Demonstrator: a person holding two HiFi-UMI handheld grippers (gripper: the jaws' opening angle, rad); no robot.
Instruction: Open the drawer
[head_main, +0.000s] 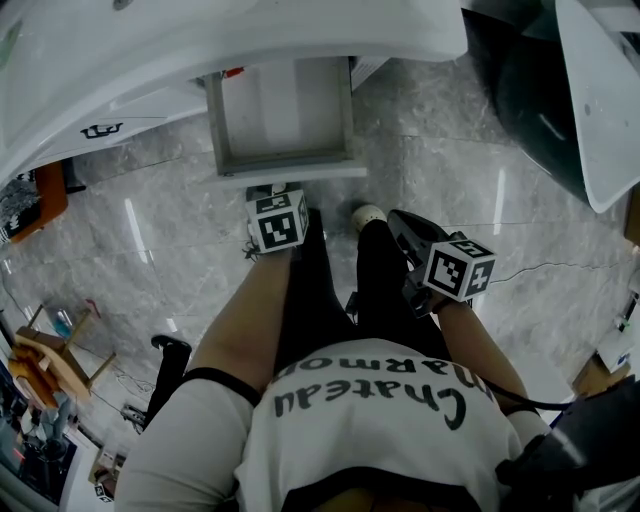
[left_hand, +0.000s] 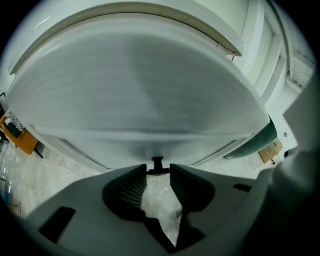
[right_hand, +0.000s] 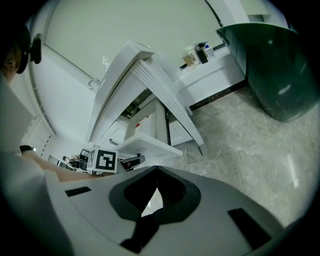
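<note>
A white drawer (head_main: 280, 115) stands pulled out of the white cabinet (head_main: 150, 60), and its inside looks empty. My left gripper (head_main: 268, 192) hangs just before the drawer front (head_main: 285, 172), under its marker cube. In the left gripper view the left gripper (left_hand: 159, 172) has its jaws apart, and a small black handle (left_hand: 157, 162) on the drawer front (left_hand: 140, 100) sits just beyond the tips, untouched. My right gripper (head_main: 398, 218) is held back by the person's leg, away from the drawer, with jaws meeting at the tip (right_hand: 157, 170) and nothing between them. The drawer (right_hand: 150, 140) shows there too.
A dark green tub (head_main: 540, 90) stands at the right beside the cabinet. A wooden stool (head_main: 50, 360) and an orange object (head_main: 45, 195) lie at the left. The person's legs and a white shoe (head_main: 368, 213) stand on the grey marble floor (head_main: 150, 260). Bottles (right_hand: 200, 52) sit on a far ledge.
</note>
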